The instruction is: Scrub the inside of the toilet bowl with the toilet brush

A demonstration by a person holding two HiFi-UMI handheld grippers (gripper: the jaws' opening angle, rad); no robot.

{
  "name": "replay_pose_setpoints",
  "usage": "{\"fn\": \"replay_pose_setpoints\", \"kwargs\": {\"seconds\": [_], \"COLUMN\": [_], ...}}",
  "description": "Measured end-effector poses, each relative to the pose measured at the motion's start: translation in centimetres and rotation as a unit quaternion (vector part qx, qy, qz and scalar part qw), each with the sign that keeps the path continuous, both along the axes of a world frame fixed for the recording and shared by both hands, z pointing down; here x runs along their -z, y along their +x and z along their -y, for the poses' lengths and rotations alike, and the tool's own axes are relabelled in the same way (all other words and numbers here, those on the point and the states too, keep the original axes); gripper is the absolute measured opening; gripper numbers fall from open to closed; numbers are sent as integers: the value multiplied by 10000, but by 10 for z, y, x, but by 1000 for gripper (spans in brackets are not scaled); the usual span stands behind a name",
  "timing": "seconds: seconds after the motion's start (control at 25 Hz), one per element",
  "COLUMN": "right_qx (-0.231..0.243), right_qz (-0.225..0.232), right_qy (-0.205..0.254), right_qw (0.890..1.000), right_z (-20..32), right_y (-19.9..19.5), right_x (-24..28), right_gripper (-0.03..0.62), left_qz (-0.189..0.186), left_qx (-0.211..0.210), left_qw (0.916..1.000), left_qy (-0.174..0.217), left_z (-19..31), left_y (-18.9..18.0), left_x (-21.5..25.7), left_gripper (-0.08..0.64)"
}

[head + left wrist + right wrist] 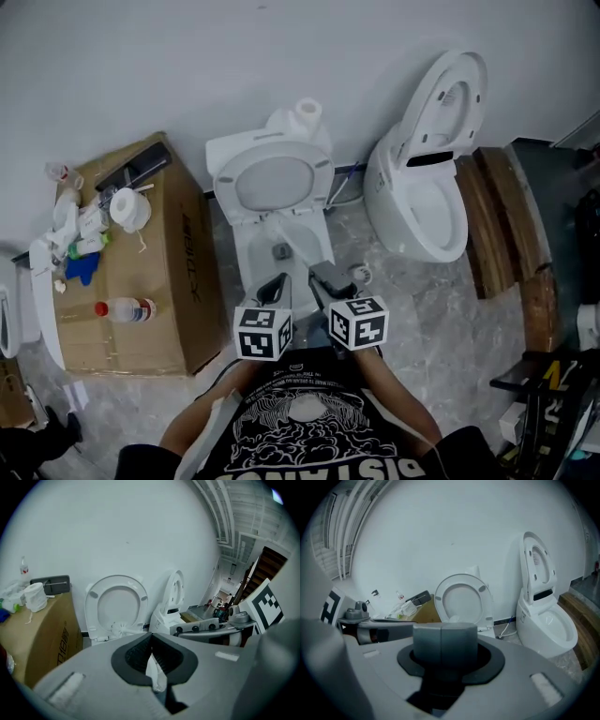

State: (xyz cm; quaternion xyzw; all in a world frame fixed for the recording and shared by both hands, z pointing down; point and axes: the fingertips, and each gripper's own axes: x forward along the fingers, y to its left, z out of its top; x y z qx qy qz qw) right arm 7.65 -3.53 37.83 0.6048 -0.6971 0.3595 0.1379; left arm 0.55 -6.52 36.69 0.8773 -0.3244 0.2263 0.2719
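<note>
The middle white toilet has its seat (272, 178) (116, 604) (464, 597) raised against the tank, and its bowl rim (246, 258) lies just ahead of both grippers. The white bristle head of the toilet brush (119, 629) rests low in front of the raised seat, its handle running toward my left gripper. My left gripper (275, 286) (152, 660) is shut on a thin white piece that looks like that handle. My right gripper (328, 277) (445, 641) hovers beside it over the bowl's near edge, its grey jaws pressed together with nothing between them.
A second white toilet (422, 202) (546, 620) stands to the right with its lid up, wooden planks (497, 216) beyond it. A cardboard box (141, 272) (37, 634) on the left carries bottles, paper and clutter. Toilet paper rolls (305, 114) sit on the tank.
</note>
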Motion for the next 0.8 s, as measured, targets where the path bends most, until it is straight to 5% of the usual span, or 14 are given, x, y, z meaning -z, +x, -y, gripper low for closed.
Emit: {"fn": "replay_pose_setpoints", "kwargs": {"seconds": [0.8], "right_qx": [131], "right_qz": [47], "right_qy": [-56], "right_qw": [9999], "right_z": [-4], "right_y": [-19], "right_x": [-5], "right_gripper": [155], "left_qz": [24], "left_qx": [14], "left_qw": [9998], "left_qy": [-200], "left_z": [-9], "left_y": [-14], "left_x": [-11], "left_gripper": [-8]}}
